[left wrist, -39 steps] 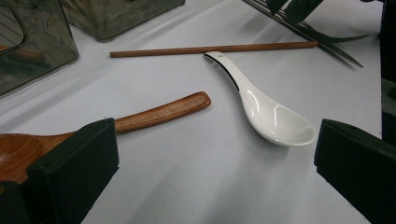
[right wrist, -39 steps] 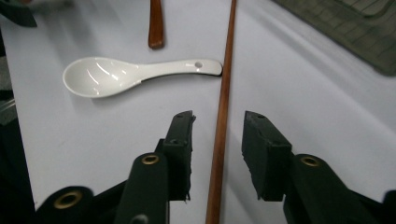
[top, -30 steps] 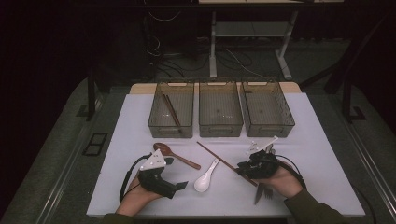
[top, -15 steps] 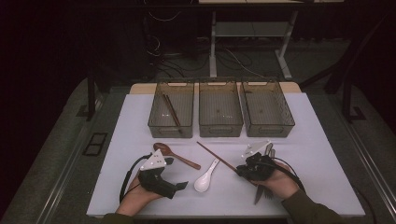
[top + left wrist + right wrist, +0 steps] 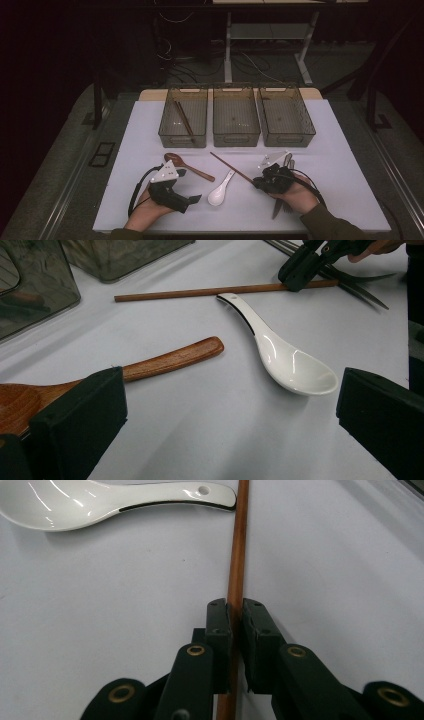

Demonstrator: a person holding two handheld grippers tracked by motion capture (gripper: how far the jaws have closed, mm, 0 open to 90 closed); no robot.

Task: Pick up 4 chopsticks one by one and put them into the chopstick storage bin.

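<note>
Two jaws of the right gripper (image 5: 235, 611) pinch a chopstick (image 5: 237, 555) lying on the table (image 5: 340, 150) beside the white spoon (image 5: 285, 357), while the left gripper (image 5: 225, 405) rests wide apart near the wooden spoon (image 5: 165, 360).

Your right gripper (image 5: 258, 183) sits at the near end of the loose chopstick (image 5: 231, 167); jaw state unclear from above. Your left gripper (image 5: 194, 199) rests near the white spoon (image 5: 218, 193). Wooden spoon (image 5: 186, 166) lies beside it. Left bin (image 5: 167, 131) holds chopsticks.
</note>
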